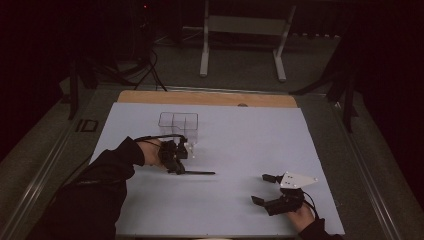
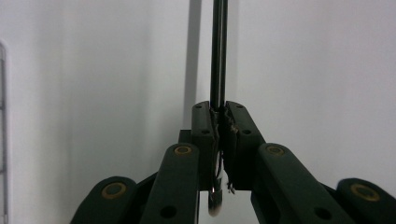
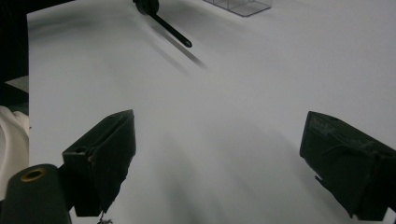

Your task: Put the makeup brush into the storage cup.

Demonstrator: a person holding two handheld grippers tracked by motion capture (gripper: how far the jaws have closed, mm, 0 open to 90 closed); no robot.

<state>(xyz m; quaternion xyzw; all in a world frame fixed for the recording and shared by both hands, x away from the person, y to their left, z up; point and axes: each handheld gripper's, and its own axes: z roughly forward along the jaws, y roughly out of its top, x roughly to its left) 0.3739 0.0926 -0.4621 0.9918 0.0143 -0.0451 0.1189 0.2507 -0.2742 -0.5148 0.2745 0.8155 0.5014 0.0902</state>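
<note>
A thin black stick juts out level to the right from my left gripper, just above the white sheet. The left gripper view shows my left gripper shut on the stick, which runs straight away from the jaws. A pale tuft hangs at the stick's near end, behind the pads. My right gripper rests at the sheet's front right, open, with nothing between its fingers. In the right gripper view its jaws stand wide apart, and the stick shows far off at the top.
A clear plastic box with three compartments stands just behind the left gripper, its corner also in the right gripper view. The white sheet covers a wooden table. A metal stand is on the floor beyond.
</note>
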